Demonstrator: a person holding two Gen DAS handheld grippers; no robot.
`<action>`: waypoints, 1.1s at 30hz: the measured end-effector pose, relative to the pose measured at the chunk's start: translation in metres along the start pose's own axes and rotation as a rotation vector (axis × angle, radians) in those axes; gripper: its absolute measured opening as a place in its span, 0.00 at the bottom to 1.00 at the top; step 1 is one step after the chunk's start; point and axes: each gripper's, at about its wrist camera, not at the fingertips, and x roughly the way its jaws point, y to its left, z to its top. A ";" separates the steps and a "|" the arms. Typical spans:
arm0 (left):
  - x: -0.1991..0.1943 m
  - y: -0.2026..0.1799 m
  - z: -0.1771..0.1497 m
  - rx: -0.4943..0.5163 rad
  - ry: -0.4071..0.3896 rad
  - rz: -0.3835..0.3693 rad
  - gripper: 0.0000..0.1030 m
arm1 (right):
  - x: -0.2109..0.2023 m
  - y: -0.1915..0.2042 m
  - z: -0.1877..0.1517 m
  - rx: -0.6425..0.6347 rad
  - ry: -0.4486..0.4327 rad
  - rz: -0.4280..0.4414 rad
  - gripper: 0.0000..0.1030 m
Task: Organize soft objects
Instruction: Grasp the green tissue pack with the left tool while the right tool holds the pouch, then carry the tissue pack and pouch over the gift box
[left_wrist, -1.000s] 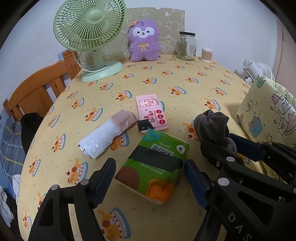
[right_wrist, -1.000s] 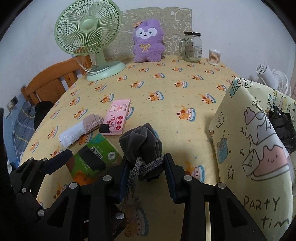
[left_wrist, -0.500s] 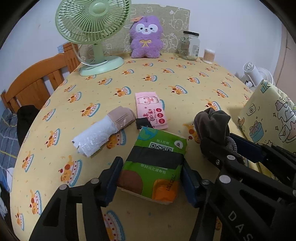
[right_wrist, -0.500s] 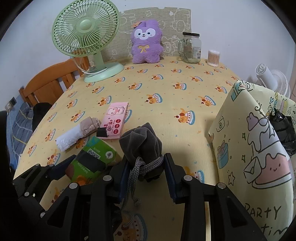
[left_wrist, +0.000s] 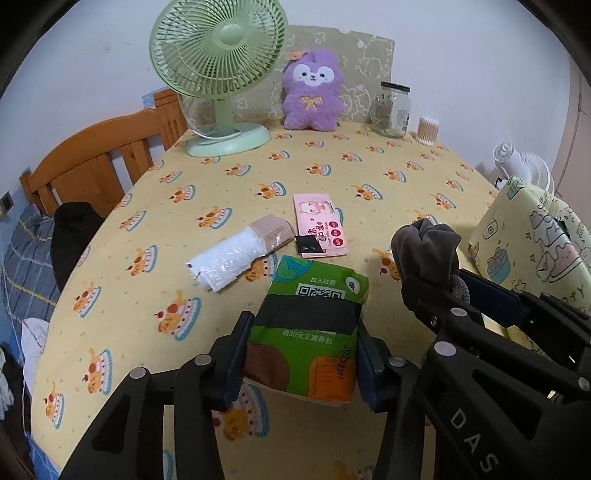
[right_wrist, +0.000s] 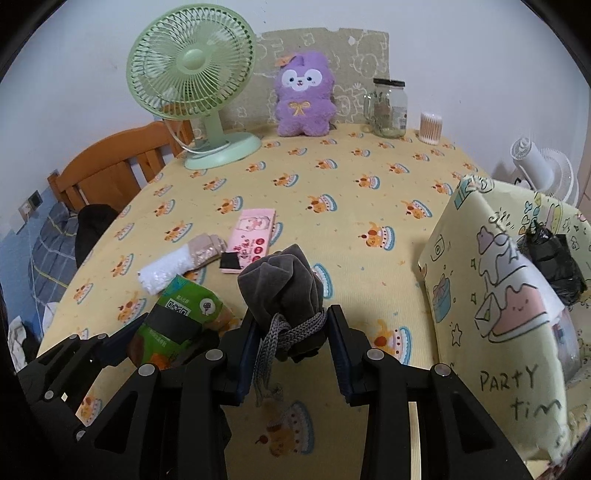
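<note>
My left gripper (left_wrist: 303, 339) is shut on a green tissue pack (left_wrist: 310, 325) and holds it just above the yellow tablecloth (left_wrist: 332, 177). The pack also shows in the right wrist view (right_wrist: 177, 321). My right gripper (right_wrist: 291, 343) is shut on a grey drawstring pouch (right_wrist: 280, 284), held up to the right of the pack; the pouch also shows in the left wrist view (left_wrist: 424, 251). A pink tissue pack (left_wrist: 319, 229) and a white and beige rolled bundle (left_wrist: 236, 258) lie on the table beyond.
A patterned gift bag (right_wrist: 509, 295) with a black item (right_wrist: 554, 262) inside stands at the right. At the back stand a green fan (left_wrist: 221, 74), a purple plush (left_wrist: 312, 92), a glass jar (left_wrist: 391, 110) and cotton swabs (left_wrist: 427, 129). A wooden chair (left_wrist: 92, 173) is at left.
My left gripper moved forward around the green tissue pack, closed on it and lifted it slightly. The right gripper kept holding the pouch and rose a little.
</note>
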 end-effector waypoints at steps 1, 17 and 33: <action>-0.003 0.000 0.000 -0.002 -0.004 0.001 0.49 | -0.003 0.001 0.000 -0.002 -0.004 0.001 0.38; -0.060 0.004 0.013 -0.010 -0.115 0.035 0.49 | -0.057 0.013 0.015 -0.022 -0.107 0.022 0.38; -0.106 -0.016 0.018 -0.015 -0.194 0.047 0.49 | -0.106 0.005 0.024 -0.039 -0.186 0.030 0.38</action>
